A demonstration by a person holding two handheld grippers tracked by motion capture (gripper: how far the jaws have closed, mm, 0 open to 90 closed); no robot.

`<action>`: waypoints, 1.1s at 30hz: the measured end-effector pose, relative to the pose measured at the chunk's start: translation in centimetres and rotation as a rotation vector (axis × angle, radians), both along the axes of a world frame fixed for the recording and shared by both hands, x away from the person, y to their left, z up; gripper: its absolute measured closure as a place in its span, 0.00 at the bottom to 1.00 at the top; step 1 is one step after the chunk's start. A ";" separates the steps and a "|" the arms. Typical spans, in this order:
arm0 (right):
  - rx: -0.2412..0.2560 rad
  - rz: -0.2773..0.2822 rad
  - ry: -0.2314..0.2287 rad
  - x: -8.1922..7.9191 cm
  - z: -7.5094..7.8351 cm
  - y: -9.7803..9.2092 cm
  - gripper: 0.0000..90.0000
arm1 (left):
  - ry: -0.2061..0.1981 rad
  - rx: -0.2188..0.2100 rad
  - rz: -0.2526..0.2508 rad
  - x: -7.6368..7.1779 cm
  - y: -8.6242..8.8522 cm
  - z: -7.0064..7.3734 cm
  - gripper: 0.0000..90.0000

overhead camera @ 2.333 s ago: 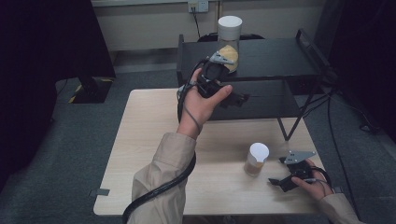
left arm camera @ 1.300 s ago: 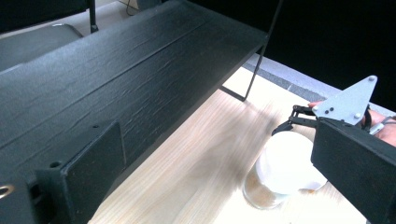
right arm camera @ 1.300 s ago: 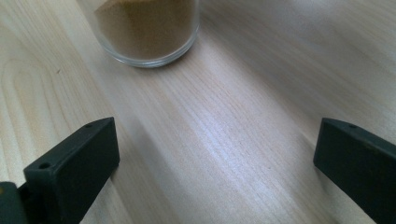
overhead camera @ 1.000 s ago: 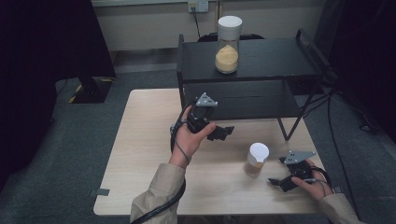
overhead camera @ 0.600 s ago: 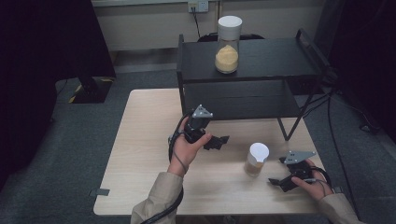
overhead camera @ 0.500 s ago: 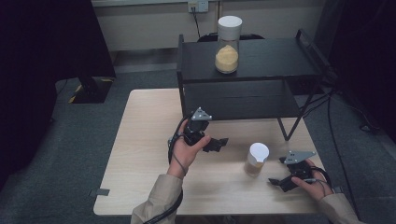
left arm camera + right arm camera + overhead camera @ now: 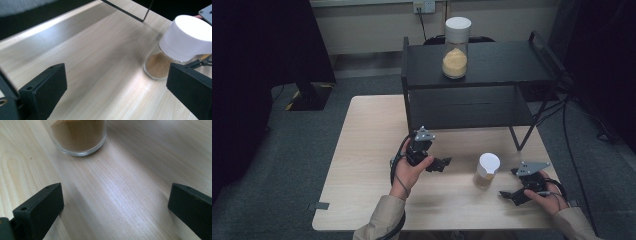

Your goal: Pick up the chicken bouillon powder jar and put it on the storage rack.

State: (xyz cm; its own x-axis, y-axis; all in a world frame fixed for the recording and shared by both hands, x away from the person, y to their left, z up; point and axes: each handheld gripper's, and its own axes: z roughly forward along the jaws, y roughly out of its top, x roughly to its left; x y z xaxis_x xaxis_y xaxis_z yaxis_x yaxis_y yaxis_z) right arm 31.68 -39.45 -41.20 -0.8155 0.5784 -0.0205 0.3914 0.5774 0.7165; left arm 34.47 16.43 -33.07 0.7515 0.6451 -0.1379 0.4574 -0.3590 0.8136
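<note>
two jars noted; my left gripper (image 7: 439, 163) has withdrawn from the shelved tall jar (image 7: 455, 48), jaws spread, empty; right gripper (image 7: 517, 194) likewise, beside small jar (image 7: 486, 170).

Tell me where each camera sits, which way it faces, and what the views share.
High view: above the person's side, looking down at table, shelf, both hands.
Left gripper view: on left tool, facing short jar; own open jaws show.
Right gripper view: on right tool, facing jar base; open jaws show.
Shared: the short jar.
</note>
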 end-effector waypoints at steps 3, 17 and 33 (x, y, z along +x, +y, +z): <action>0.000 0.000 0.000 0.0 0.0 0.0 0.00 | 0.005 -0.004 0.005 -0.2 0.3 -0.6 0.03; 0.000 -0.001 0.000 0.0 0.0 0.0 0.00 | 0.009 0.028 0.041 -1.8 2.1 -3.7 0.03; 0.000 -0.002 0.000 0.0 0.0 0.0 0.00 | 0.028 0.069 0.078 -3.8 4.3 -6.7 0.03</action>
State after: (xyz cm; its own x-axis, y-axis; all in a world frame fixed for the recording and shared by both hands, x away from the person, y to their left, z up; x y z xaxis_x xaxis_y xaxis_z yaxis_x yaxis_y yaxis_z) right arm 31.65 -39.41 -41.20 -0.8141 0.5803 -0.0211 0.3925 0.5766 0.7166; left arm 30.72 20.70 -39.74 0.6954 0.7101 -0.1108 0.5080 -0.3766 0.7747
